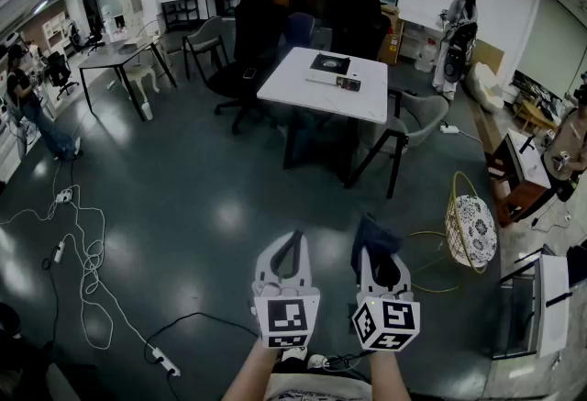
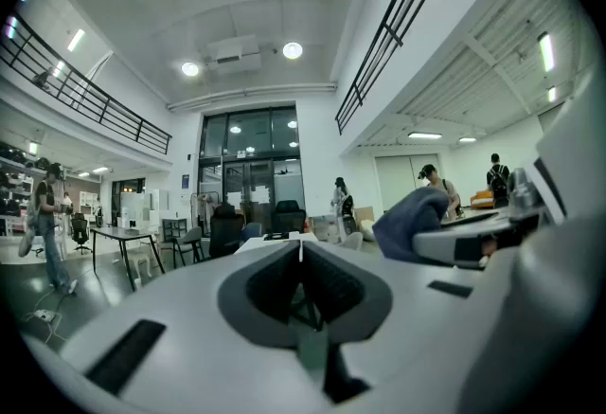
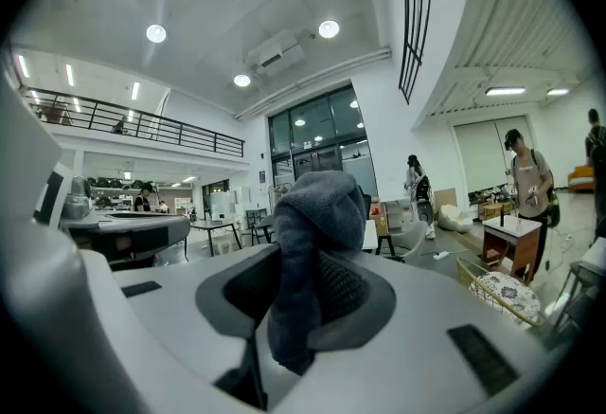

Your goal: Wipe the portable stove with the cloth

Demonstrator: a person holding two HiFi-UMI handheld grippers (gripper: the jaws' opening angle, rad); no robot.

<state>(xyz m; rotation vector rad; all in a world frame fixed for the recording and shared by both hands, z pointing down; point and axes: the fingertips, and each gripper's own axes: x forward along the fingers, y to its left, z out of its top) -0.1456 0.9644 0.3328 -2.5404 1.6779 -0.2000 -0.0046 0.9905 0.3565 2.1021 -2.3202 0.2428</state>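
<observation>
The portable stove [image 1: 335,72] sits far off on a white table [image 1: 303,92], small and dark-topped in the head view. My right gripper [image 1: 374,245] is shut on a dark blue-grey cloth [image 3: 308,261], which bunches up over the jaw tips and hangs down between them; the cloth [image 1: 376,234] also shows in the head view. My left gripper [image 1: 292,248] is shut with nothing between its jaws, beside the right one. Both are held low over the floor, well short of the table. From the left gripper view the cloth [image 2: 412,218] appears at right.
Dark chairs [image 1: 248,50] ring the white table, a grey one [image 1: 413,119] at its right. Cables and a power strip [image 1: 83,261] trail across the floor at left. A patterned wire basket [image 1: 470,225] stands at right. Several people stand around the hall's edges.
</observation>
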